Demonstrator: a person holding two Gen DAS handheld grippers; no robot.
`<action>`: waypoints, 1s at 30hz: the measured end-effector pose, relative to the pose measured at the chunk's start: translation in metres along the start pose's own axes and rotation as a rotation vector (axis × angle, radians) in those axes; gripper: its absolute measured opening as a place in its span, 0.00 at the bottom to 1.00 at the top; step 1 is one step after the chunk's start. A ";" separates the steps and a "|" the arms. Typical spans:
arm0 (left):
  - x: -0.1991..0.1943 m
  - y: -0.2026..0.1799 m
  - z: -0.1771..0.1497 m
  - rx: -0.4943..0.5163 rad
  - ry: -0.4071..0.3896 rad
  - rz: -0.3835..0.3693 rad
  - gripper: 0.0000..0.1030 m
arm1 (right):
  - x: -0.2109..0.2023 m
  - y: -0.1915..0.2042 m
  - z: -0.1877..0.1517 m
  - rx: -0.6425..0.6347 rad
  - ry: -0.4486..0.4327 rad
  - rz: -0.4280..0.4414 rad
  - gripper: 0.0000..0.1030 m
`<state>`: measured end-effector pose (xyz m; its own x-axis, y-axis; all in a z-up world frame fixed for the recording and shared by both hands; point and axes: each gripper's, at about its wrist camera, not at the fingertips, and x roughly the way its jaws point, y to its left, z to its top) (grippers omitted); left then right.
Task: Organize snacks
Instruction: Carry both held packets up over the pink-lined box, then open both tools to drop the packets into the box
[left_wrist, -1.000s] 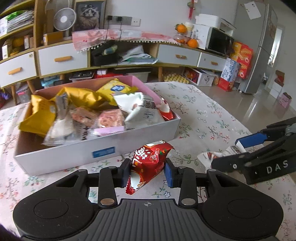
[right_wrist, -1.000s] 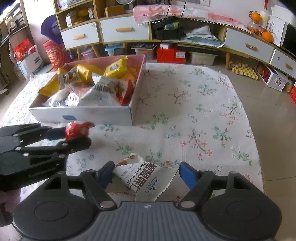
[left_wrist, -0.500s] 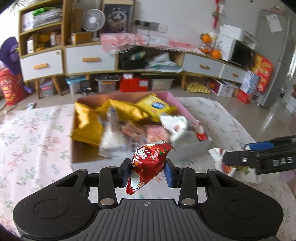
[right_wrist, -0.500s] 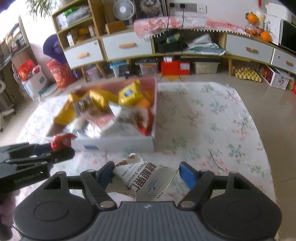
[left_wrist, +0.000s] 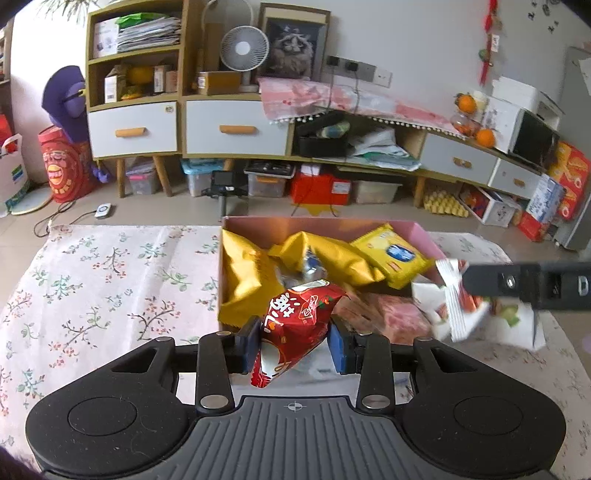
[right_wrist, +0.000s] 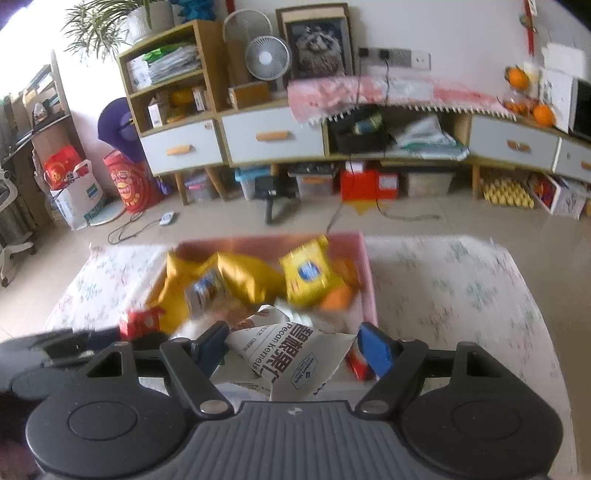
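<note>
The left tool (left_wrist: 293, 347) pinches a red snack packet (left_wrist: 295, 321) above the near edge of the pink box (left_wrist: 421, 236); the right tool (right_wrist: 291, 349), wider, clamps a white pecan bag (right_wrist: 295, 354) beside it

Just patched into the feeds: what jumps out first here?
The pink box on the floral cloth, heaped with yellow snack bags. In front of it, the left gripper is shut on a red packet, and the right gripper on a white pecan packet.

Bright daylight, fisheye bending at edges; right wrist view motion-blurred.
</note>
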<state>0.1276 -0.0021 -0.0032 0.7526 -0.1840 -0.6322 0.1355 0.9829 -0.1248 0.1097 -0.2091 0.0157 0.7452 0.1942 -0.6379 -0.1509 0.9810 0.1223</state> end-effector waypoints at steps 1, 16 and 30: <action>0.002 0.002 0.000 -0.006 -0.003 0.004 0.34 | 0.004 0.002 0.004 -0.007 -0.008 -0.001 0.58; 0.031 0.003 -0.007 0.007 -0.012 0.046 0.37 | 0.046 0.015 0.010 -0.072 -0.062 0.008 0.59; 0.002 -0.011 -0.010 0.055 -0.019 0.042 0.87 | 0.020 0.009 0.013 -0.038 -0.096 0.003 0.79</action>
<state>0.1214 -0.0135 -0.0106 0.7704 -0.1428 -0.6214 0.1385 0.9888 -0.0556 0.1315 -0.1960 0.0141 0.8034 0.1989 -0.5613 -0.1765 0.9797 0.0946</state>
